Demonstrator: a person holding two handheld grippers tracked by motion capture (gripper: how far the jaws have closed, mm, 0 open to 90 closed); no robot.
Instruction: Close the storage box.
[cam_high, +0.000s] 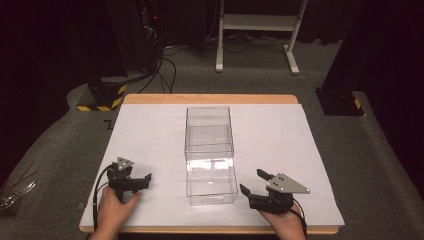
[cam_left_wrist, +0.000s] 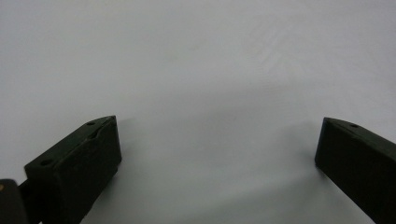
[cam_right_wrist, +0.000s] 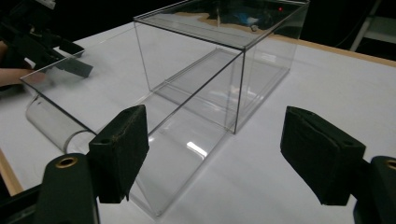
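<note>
A clear plastic case stands in the middle of the white sheet, and its clear drawer is slid out toward the front edge. My left gripper rests left of the drawer, open, jaws pointing right. The left gripper view has these jaws wide apart over bare white sheet. My right gripper sits right of the drawer, open and aimed at it. In the right gripper view the open jaws frame the case and drawer, with the left gripper beyond. Nothing lies between either pair of jaws.
The white sheet covers a wooden table. On the floor behind are a black stand with yellow-striped base, cables, white frame legs and a black base. Shiny clutter lies far left.
</note>
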